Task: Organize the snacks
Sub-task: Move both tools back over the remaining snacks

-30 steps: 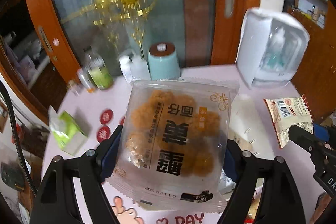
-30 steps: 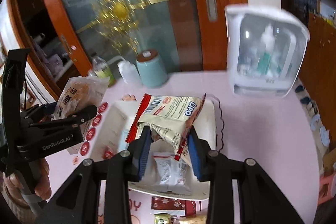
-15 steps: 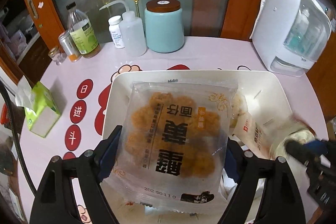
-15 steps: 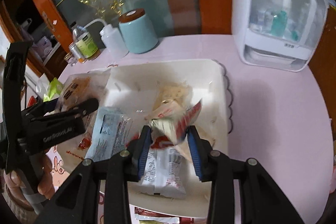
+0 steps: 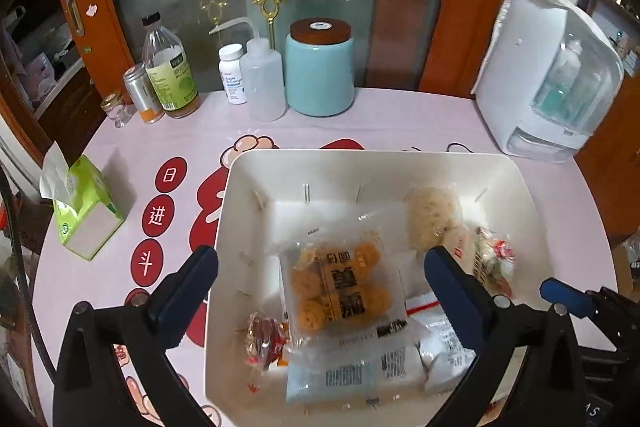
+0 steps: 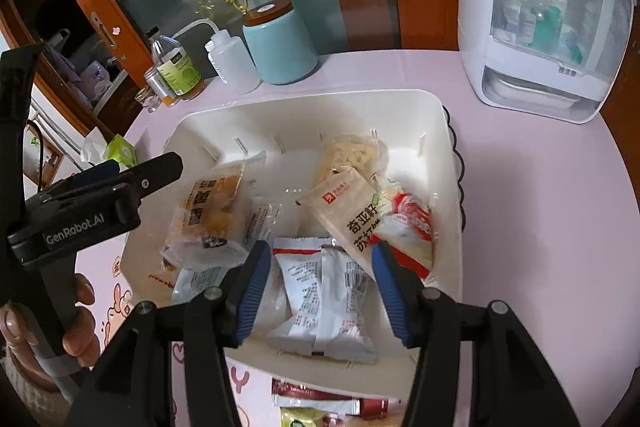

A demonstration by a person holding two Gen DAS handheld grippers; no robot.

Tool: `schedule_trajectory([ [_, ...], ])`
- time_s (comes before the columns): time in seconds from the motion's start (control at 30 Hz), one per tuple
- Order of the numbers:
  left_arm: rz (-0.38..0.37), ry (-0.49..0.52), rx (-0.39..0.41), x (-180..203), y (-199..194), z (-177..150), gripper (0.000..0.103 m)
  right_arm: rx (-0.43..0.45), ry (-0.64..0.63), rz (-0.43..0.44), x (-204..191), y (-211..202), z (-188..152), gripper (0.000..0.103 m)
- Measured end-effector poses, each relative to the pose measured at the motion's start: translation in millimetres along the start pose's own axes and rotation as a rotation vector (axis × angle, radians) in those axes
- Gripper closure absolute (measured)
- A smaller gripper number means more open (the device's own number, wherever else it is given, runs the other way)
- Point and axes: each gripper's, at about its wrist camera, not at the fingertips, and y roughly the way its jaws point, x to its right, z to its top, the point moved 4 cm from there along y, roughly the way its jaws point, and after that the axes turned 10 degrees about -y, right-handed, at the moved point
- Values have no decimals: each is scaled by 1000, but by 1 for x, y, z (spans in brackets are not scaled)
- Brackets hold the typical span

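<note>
Now hovered over white bin (image 5: 244,211): left gripper (image 5: 320,269) jaws just opened wide, fried-snack pack (image 5: 340,287) released; right gripper (image 6: 320,287) jaws opening, empty.

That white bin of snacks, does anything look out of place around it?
Mostly no: the packets lie loosely heaped inside the white bin. But a few wrapped snacks lie outside it on the pink tablecloth, just past its near edge, not yet sorted in.

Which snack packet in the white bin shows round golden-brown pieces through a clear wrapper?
The clear packet with black characters, lying mid-bin below the open left gripper; neighbouring packets are opaque white, beige or red.
</note>
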Motion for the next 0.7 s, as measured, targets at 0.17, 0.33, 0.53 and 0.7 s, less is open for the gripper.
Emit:
schedule_trajectory([
  [0.17, -29, 26, 7, 5, -33, -12, 0, 28, -25, -32, -7, -35, -9, 50],
  [0.33, -51, 63, 40, 10, -84, -25, 0, 82, -25, -63, -14, -86, -20, 50],
  [0.53, -90, 107, 76, 11, -146, -47, 0, 137, -11, -99, -19, -143, -50, 50],
  [0.7, -117, 200, 80, 18, -184, -88, 0, 125, -34, -153, -18, -166, -84, 50],
])
